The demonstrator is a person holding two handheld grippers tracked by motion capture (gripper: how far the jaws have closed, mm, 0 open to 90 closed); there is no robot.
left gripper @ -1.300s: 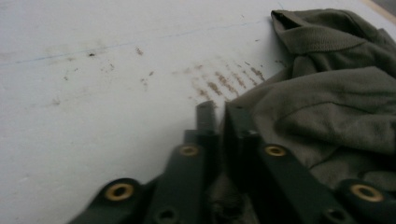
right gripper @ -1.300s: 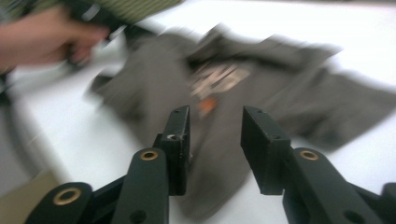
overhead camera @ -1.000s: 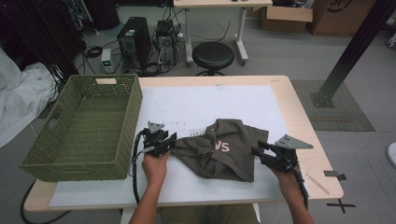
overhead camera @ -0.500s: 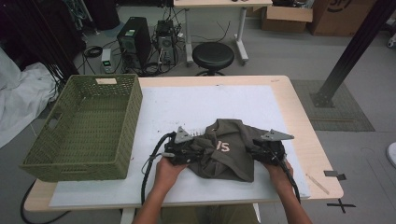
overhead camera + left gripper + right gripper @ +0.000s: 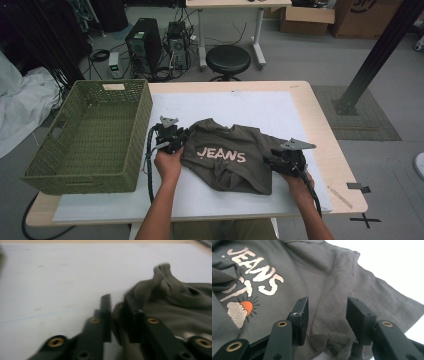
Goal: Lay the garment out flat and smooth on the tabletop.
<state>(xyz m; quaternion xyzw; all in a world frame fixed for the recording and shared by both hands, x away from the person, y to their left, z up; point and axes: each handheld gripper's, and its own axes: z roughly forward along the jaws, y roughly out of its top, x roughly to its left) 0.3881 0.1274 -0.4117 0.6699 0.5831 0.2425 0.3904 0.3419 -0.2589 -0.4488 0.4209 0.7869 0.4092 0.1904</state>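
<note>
The olive T-shirt (image 5: 235, 157) lies crumpled on the white mat (image 5: 250, 107) at table centre, "JEANS" print facing up, approx. midway between both hands. The green wicker basket (image 5: 90, 140) sits at 9 o'clock from the shirt, well apart from it, w/ the left gripper between them.

Left gripper (image 5: 172, 140) is at the shirt's 9 o'clock edge. Its jaws have just been closing; in the left gripper view (image 5: 117, 312) a fold of shirt cloth sits between them, and the narrow gap is packed w/ fabric, so it's clamped on the T-shirt. That view is blurred. The neck ribbing stands up at approx. 1 o'clock from the jaw tips.

Right gripper (image 5: 282, 161) is at the shirt's 3 o'clock edge, by the sleeve. In the right gripper view (image 5: 327, 312) the jaws stand apart w/ a raised ridge of sleeve cloth between them; the pads don't press it on either side, so it's released, straddling the fabric. The print, w/ an orange sun & cloud, lies at 10 o'clock from the jaws.

Left hand (image 5: 167, 165) & right hand (image 5: 297, 182) hold the gripper bodies; forearms enter from 6 o'clock.
</note>
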